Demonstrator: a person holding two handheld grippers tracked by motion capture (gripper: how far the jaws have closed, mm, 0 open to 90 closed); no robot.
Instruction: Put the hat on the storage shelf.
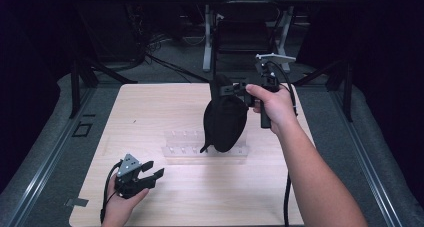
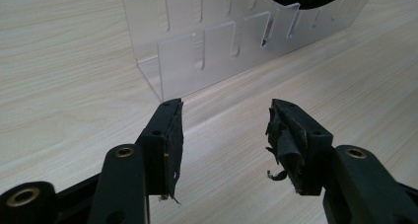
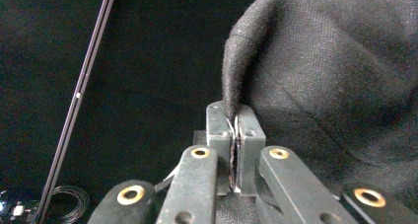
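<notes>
- The left gripper [image 1: 152, 176] sits low over the wooden table [image 1: 150, 112], held in the person's left hand [image 1: 122, 204]; its jaws stand spread apart with only bare tabletop between them.
- In the left gripper view the left gripper [image 2: 224, 130] shows worn, frayed pads [image 2: 283, 140], and nothing touches them.
- Just beyond those fingertips stands the clear acrylic rack [image 2: 222, 41], slotted and upright on the table; in the high view the clear acrylic rack [image 1: 185, 149] lies ahead and to the right of the open jaws.
- The black cloth cap [image 1: 224, 119] hangs above the right part of the rack, well apart from the left fingers, its lower edge close to the rack's top.
- The right gripper [image 1: 225, 89], held up in the person's right hand [image 1: 272, 107], has its jaws pressed together on the cap's upper edge.
- In the right gripper view the right gripper [image 3: 235, 116] pinches a fold of the black cloth cap [image 3: 335, 71], whose fabric rises from between the fingertips and spreads to their right.
</notes>
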